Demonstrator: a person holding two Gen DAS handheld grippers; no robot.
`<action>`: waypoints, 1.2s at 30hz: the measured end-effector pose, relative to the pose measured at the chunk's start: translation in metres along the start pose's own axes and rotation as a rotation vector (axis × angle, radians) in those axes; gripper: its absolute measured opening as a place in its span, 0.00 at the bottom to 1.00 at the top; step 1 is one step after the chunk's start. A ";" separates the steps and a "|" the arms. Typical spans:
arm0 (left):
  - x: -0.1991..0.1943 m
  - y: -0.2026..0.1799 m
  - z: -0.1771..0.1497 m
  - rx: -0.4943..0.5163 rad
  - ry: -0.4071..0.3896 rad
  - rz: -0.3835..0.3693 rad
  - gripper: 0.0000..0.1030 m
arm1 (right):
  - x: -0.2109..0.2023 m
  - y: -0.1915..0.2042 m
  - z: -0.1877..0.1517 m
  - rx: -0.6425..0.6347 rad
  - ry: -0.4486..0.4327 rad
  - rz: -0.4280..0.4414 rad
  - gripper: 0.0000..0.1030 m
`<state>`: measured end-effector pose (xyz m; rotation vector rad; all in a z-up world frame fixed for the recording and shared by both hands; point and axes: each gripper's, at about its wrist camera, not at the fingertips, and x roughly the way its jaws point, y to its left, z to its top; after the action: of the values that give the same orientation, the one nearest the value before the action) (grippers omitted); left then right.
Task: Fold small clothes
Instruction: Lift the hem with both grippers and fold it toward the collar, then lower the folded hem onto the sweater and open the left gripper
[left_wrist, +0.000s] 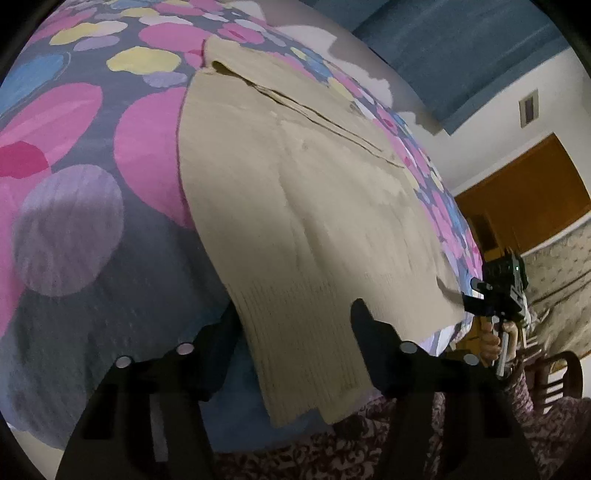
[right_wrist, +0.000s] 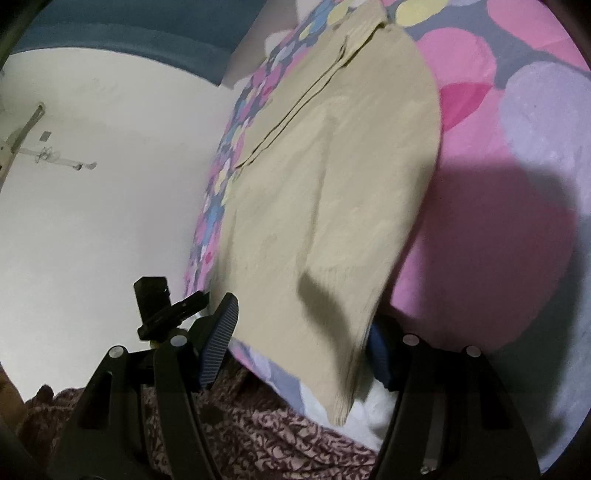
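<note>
Left wrist view: beige ribbed knit garment (left_wrist: 295, 206), laid flat on a bedspread of grey cloth printed with pink, yellow, blue and lilac rounded patches (left_wrist: 74, 147); collar at the far end, ribbed hem at the near end, hanging over the bed's near edge. Left gripper (left_wrist: 291, 332), black, two-fingered: left finger on the bedspread side of the hem's left edge, right finger over the hem; jaws at a middling gap with the ribbed hem between them; whether the pads press the cloth cannot be told. Far right of the same view: right gripper (left_wrist: 495, 295), held upright at the garment's right corner by a person's hand (left_wrist: 493, 341).

Right wrist view: same garment (right_wrist: 332, 192) running from near centre to far top, on the patched bedspread (right_wrist: 517, 110). Blue ribbed pads (right_wrist: 221, 332), left one bare and clear of the cloth, right one partly hidden behind the drooping hem corner; jaws stand apart, grip not discernible. Maroon-and-cream patterned fabric (right_wrist: 258, 443) beneath, near.
</note>
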<state>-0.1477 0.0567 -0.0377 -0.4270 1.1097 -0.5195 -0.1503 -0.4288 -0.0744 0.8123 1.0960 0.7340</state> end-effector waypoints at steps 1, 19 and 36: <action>0.001 0.000 -0.001 -0.007 0.005 -0.009 0.51 | 0.002 0.002 0.000 -0.007 0.008 0.006 0.62; -0.009 0.008 -0.009 -0.078 -0.008 -0.009 0.04 | 0.010 0.014 -0.003 -0.052 0.059 -0.030 0.04; -0.003 0.015 0.124 -0.108 -0.204 -0.076 0.04 | 0.018 0.017 0.144 -0.008 -0.119 0.123 0.04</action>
<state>-0.0317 0.0787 0.0035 -0.6051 0.9305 -0.4725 -0.0098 -0.4330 -0.0331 0.9109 0.9427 0.7822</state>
